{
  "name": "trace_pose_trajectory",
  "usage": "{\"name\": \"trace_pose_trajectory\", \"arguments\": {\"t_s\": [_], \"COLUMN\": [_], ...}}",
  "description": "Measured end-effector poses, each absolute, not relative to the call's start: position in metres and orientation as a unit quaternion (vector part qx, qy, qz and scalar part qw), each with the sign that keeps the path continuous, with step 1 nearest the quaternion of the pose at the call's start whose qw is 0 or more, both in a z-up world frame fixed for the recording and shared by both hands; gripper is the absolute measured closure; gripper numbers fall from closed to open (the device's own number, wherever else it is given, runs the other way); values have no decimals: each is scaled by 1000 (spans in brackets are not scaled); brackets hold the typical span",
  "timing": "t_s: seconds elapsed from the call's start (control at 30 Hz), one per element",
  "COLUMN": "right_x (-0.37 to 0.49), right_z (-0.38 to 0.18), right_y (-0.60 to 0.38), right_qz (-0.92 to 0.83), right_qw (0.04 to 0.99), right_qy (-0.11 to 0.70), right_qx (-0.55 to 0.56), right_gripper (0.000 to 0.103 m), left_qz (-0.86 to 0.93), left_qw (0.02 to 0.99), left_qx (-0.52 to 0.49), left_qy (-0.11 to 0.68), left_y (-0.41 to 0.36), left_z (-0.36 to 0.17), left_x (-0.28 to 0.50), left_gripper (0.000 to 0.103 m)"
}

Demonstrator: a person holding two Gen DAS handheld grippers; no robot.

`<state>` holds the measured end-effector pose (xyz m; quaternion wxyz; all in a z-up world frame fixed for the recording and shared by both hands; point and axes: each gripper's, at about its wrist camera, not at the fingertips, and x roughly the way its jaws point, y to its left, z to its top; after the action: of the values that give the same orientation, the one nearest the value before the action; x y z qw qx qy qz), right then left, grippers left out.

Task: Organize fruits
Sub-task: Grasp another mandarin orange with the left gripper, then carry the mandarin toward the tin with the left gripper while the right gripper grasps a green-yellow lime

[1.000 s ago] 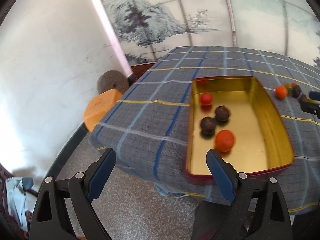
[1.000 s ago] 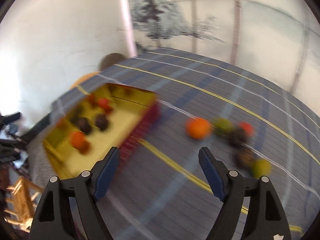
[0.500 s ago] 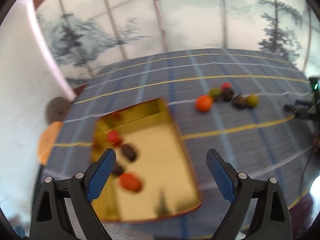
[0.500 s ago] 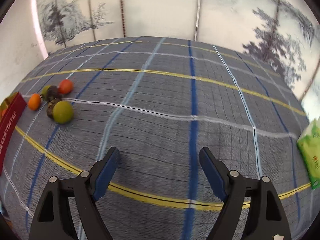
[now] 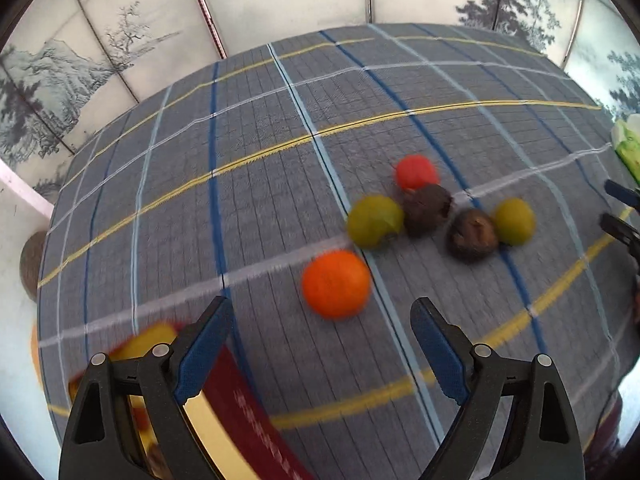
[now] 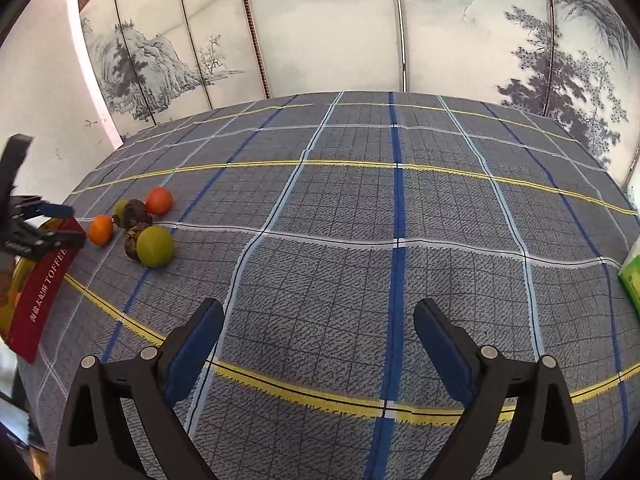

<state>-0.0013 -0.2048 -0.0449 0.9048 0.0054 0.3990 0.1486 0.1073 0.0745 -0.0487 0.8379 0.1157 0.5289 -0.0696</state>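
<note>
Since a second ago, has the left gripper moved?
Yes. The left gripper swung from over the red tin toward the loose fruit; the orange fruit now sits just ahead.

Ink-landscape folding screen [image 6: 320, 40], white wall [image 6: 40, 92], plaid tablecloth [image 6: 360, 208], bright daylight

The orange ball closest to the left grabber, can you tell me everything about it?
The orange fruit is round, smooth and bright, blurred in the left view. It sits on the checked cloth, nearest the open left gripper, with nothing gripping it. It lies apart from the other fruits; a green fruit is its closest neighbour. The right view shows it near the tin.
</note>
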Motion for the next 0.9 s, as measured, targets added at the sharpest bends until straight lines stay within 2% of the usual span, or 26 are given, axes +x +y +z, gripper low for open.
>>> {"name": "trace_pose_trajectory", "arguments": {"t_s": [0.17, 0.2, 0.23, 0.27, 0.3, 0.47, 0.63, 0.8, 0.9], "right_x": [-1, -1, -1, 0, 0, 1, 3, 15, 25], "right_z": [-45, -46, -46, -46, -46, -47, -35, -34, -40], "right_y": [-206, -207, -206, -207, -207, -204, -164, -108, -89], "right_qz": [159, 161, 161, 162, 163, 164, 252, 317, 333], "right_qw": [903, 903, 902, 902, 901, 898, 880, 857, 846], "right_qy": [399, 399, 400, 400, 401, 409, 403, 399, 406], "right_qx": [10, 11, 12, 13, 14, 11, -15, -76, -90], "right_gripper": [6, 6, 6, 6, 6, 6, 6, 25, 29], "left_qz": [-78, -76, -79, -90, -79, -44, -56, -59, -52], "left_qw": [817, 815, 812, 816, 815, 827, 840, 847, 852], "left_qx": [106, 105, 102, 82, 76, 35, -33, -60, -67], "left_qy": [562, 564, 569, 566, 568, 559, 539, 525, 517], "left_y": [75, 75, 75, 76, 77, 74, 66, 57, 58], "left_z": [-72, -75, -78, -74, -73, -63, -46, -32, -22], "left_x": [134, 136, 136, 134, 132, 99, 48, 17, -1], "left_gripper": [14, 24, 43, 58, 63, 63, 63, 63, 63]}}
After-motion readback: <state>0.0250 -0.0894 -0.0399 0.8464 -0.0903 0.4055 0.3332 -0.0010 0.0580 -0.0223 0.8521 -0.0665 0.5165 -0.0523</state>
